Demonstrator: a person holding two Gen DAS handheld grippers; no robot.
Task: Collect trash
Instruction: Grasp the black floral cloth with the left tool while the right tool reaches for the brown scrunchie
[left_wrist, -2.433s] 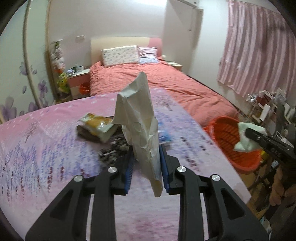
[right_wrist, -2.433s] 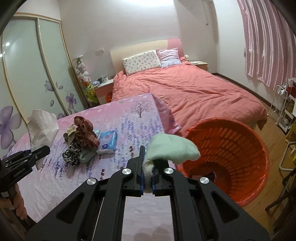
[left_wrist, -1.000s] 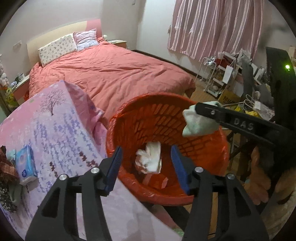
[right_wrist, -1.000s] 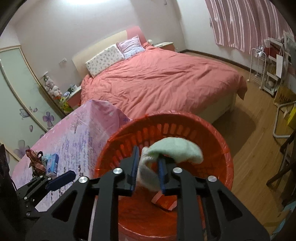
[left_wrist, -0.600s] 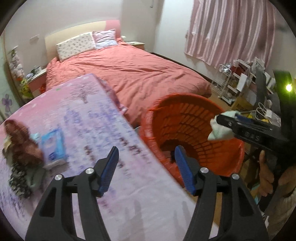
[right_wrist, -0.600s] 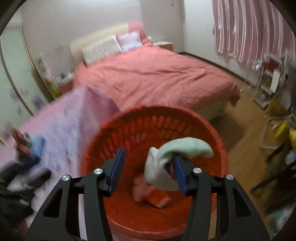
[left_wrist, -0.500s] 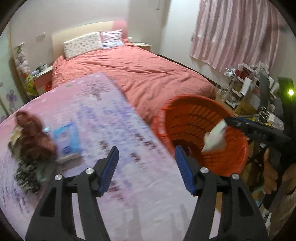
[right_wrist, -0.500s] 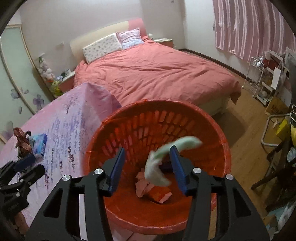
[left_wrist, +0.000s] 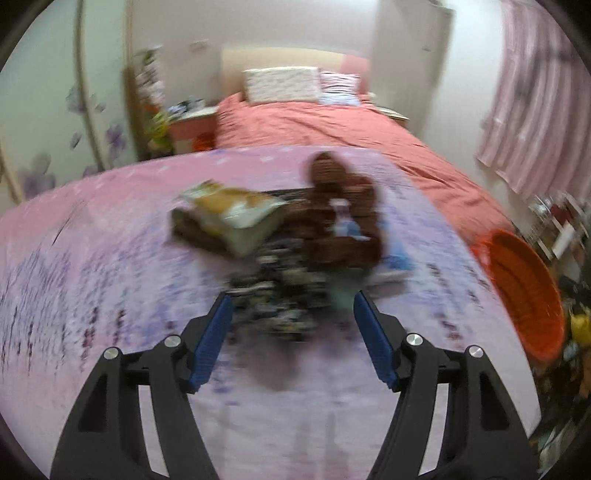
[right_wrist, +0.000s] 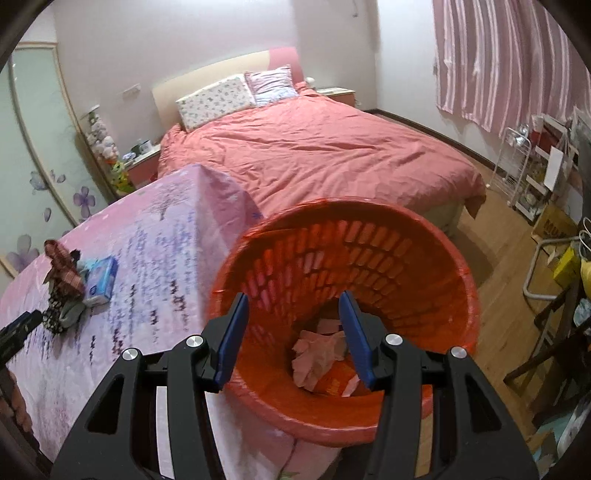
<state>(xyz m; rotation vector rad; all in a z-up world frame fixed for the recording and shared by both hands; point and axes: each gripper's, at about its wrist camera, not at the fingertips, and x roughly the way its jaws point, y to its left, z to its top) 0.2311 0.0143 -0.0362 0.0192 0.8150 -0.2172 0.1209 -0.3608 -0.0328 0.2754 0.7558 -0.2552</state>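
Both grippers have let go since earlier: right gripper (right_wrist: 293, 332) gapes empty over the orange basket (right_wrist: 458, 295), left gripper (left_wrist: 291, 341) spread wide, back at the trash pile (left_wrist: 280, 240) on the table (left_wrist: 92, 277). Soft, light scraps; pinch a protruding fold

Soft, even indoor light with a warm pink cast. The left wrist view is smeared by motion blur: the heap of trash (left_wrist: 295, 240) on the table (left_wrist: 110, 258) loses its outlines. The right wrist view is sharp, the orange basket (right_wrist: 369, 266) crisp. Both bend at dark rounded edges
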